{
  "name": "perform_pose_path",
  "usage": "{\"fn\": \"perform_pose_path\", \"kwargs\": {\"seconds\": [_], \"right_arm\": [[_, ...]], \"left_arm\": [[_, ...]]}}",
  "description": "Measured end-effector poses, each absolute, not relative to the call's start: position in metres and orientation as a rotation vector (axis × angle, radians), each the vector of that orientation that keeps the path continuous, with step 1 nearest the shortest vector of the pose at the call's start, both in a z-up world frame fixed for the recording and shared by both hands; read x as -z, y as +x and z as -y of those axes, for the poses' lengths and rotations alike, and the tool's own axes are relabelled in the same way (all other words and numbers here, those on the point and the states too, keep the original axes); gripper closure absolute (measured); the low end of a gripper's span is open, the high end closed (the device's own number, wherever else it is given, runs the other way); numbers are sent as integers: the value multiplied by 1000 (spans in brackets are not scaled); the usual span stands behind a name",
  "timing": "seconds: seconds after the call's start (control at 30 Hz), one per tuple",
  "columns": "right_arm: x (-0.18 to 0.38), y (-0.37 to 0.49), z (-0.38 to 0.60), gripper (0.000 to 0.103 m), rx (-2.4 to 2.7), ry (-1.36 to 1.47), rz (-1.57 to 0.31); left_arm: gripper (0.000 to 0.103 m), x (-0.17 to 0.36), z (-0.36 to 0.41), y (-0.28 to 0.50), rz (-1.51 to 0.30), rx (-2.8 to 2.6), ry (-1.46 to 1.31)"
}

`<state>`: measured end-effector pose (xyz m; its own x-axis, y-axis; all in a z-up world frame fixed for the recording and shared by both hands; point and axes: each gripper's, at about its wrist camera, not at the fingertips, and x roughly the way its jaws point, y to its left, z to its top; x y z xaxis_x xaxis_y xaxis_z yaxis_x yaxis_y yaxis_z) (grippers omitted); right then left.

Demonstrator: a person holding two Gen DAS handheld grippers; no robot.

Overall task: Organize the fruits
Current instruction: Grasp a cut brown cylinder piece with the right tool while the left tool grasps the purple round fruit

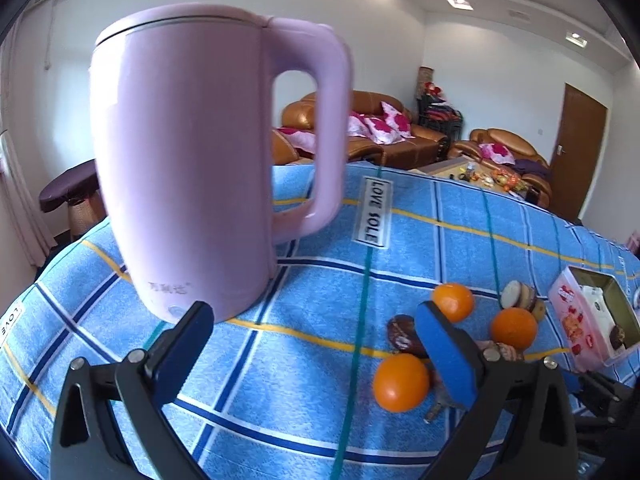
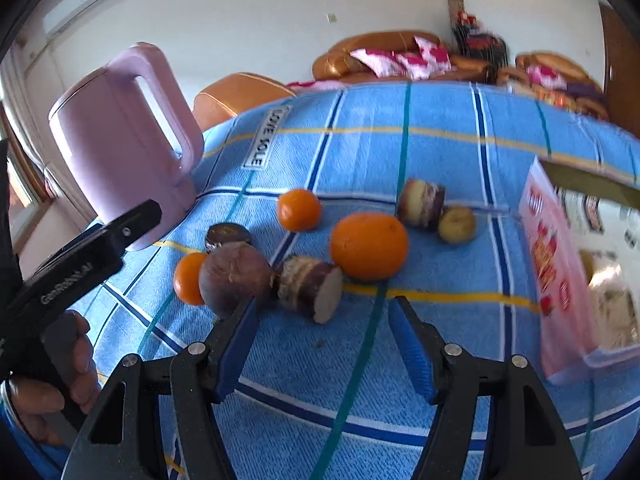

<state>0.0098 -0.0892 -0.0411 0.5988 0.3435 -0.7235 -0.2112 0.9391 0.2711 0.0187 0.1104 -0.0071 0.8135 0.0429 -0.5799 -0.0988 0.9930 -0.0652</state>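
On a table draped in a blue checked cloth (image 2: pixel 360 360) with white, navy and yellow stripes, the right gripper (image 2: pixel 322 344) hangs low over the fabric with its blue-padded black jaws spread apart and nothing between them. Just ahead of it lies the scattered fruit: a large round orange (image 2: pixel 369 246), a smaller orange (image 2: pixel 299 209) beyond it, and a third orange (image 2: pixel 188 278) half hidden behind a round, dull purple fruit (image 2: pixel 235 277) that sits close against the left finger's tip — whether the two touch cannot be told. Beside the purple fruit lies a cut brown-skinned piece with a pale face (image 2: pixel 310 287); a similar cut piece (image 2: pixel 420 200) and a small yellowish fruit (image 2: pixel 457 224) rest farther back, near a pink printed cardboard box (image 2: pixel 548 248) with an open top at the right.

The left gripper (image 1: pixel 316 320) — its jaws wide and empty — points at the cloth between a tall lilac plastic kettle (image 1: pixel 184 160) with a loop handle and the fruit cluster, one blue pad in front of the nearest orange. A hand (image 2: pixel 60 380) grips its black handle (seen at the left edge of the right wrist view). Brown leather sofas (image 1: pixel 384 128) with pink cushions stand behind the table.
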Motion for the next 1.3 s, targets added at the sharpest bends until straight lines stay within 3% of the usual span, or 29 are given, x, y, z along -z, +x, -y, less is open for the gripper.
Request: {"fn": "perform_pose_path", "kwargs": {"seconds": [0.3, 0.37, 0.5, 0.7, 0.93, 1.03, 1.17, 1.3], "right_arm": [[43, 38, 76, 36, -319, 158, -892], [42, 39, 71, 42, -329, 128, -895], [41, 32, 59, 66, -364, 28, -902], [37, 15, 80, 66, -395, 58, -881], [11, -8, 126, 66, -285, 105, -704], [5, -10, 138, 66, -247, 128, -670], [7, -8, 145, 66, -244, 164, -675], [12, -2, 140, 66, -263, 178, -705]], "left_arm": [[0, 4, -106, 19, -594, -71, -61], [0, 3, -110, 18, -597, -63, -78], [0, 0, -115, 15, -586, -43, -109], [0, -1, -108, 11, -594, 89, -147], [2, 2, -64, 5, -589, 271, -17], [8, 10, -38, 5, -611, 322, 93], [9, 13, -29, 9, -649, 369, 99], [20, 23, -32, 22, -729, 360, 68]]}}
